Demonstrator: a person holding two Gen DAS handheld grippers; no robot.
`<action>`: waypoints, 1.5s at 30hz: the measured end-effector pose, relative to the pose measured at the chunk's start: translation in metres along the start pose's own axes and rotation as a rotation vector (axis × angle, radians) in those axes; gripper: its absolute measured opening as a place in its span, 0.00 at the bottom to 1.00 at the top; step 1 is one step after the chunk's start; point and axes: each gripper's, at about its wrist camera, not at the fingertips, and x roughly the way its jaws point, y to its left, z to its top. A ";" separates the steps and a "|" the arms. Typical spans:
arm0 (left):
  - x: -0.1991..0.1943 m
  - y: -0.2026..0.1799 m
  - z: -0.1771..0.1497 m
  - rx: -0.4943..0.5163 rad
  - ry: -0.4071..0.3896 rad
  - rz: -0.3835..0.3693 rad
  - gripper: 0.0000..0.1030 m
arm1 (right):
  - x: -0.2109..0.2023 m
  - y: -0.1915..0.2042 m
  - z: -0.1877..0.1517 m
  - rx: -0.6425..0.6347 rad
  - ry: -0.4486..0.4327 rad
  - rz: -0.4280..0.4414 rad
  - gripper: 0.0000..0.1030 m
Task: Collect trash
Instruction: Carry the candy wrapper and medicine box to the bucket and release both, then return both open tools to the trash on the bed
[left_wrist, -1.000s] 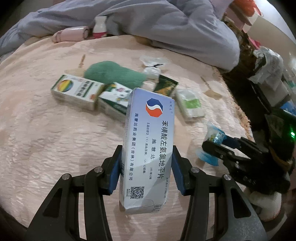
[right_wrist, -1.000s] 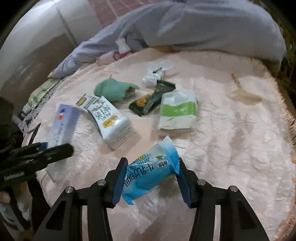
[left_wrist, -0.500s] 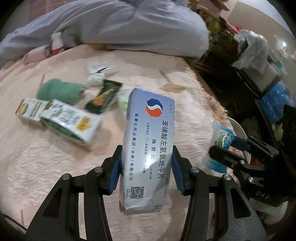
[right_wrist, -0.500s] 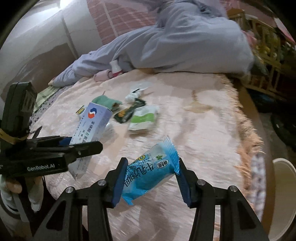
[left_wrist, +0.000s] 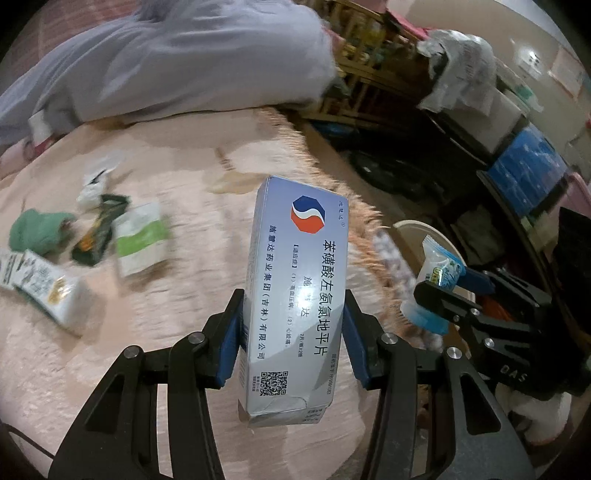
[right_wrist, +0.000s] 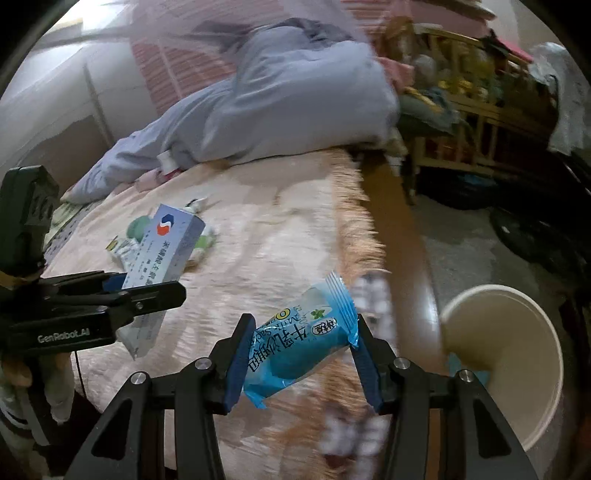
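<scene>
My left gripper (left_wrist: 293, 332) is shut on a pale blue medicine box (left_wrist: 297, 295) and holds it upright over the bed's right edge; the box also shows in the right wrist view (right_wrist: 162, 254). My right gripper (right_wrist: 301, 354) is shut on a blue snack wrapper (right_wrist: 301, 350), held near the bed's fringe; the wrapper shows in the left wrist view (left_wrist: 437, 273). A cream round bin (right_wrist: 517, 354) stands on the floor to the right, below the bed edge. More trash lies on the pink bedspread (left_wrist: 177, 314): a white-green packet (left_wrist: 142, 243), a dark wrapper (left_wrist: 98, 232), a carton (left_wrist: 48, 291).
A grey-blue quilt (left_wrist: 192, 66) is heaped at the far side of the bed. A green cloth (left_wrist: 37, 230) lies at the left. A wooden rack (right_wrist: 476, 122) and cluttered storage boxes (left_wrist: 524, 173) stand to the right of the bed.
Both grippers have swung right with their loads, from over the middle of the bed to its fringed right edge. The bin has come into view.
</scene>
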 end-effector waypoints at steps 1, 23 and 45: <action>0.003 -0.006 0.001 0.009 0.000 -0.005 0.46 | -0.003 -0.007 -0.001 0.008 -0.002 -0.011 0.48; 0.074 -0.126 0.028 0.103 0.072 -0.217 0.46 | -0.030 -0.150 -0.044 0.226 0.011 -0.225 0.48; 0.084 -0.140 0.033 0.093 0.068 -0.249 0.56 | -0.027 -0.193 -0.064 0.322 0.026 -0.325 0.72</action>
